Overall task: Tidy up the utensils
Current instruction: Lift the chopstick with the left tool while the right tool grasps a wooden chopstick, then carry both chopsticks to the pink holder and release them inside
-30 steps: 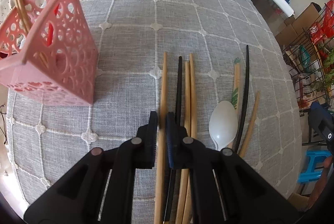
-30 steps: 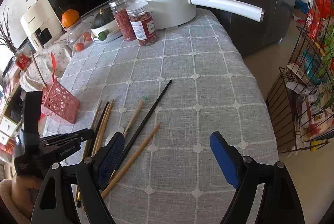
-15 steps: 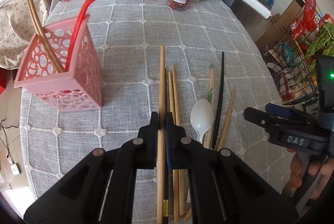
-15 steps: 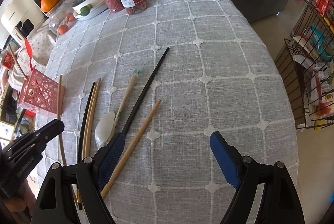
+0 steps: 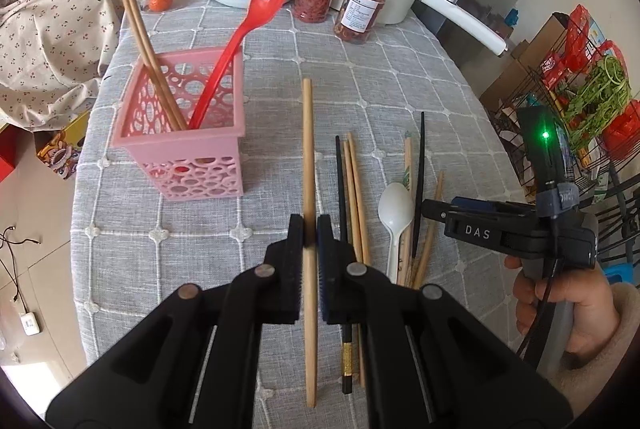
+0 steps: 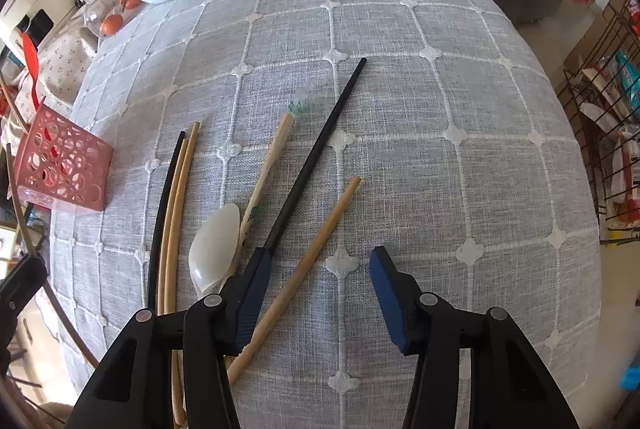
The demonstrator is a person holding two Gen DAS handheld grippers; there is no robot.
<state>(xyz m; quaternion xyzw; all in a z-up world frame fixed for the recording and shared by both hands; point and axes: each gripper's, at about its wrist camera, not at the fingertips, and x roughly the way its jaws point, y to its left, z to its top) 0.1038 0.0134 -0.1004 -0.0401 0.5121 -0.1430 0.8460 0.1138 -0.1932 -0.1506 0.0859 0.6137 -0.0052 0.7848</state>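
Left of the loose utensils, the pink basket (image 5: 180, 149) stands on the surface (image 5: 400, 77) holding a red spoon (image 5: 240, 33). The left gripper (image 5: 309, 229) pinches a wooden chopstick (image 5: 307, 133) near mid-length, clear of the cloth; light, stiff and smooth, it may pivot unless taken near its balance. The right gripper (image 6: 316, 269) is closing astride a bare chopstick (image 6: 320, 237), not yet pressing. Its body reads "DAS"; the jar label (image 5: 362, 9) is unreadable.

Left claw (image 5: 310, 229) is clamped tight; right claw (image 6: 316, 269), pointing steeply down, is closing.
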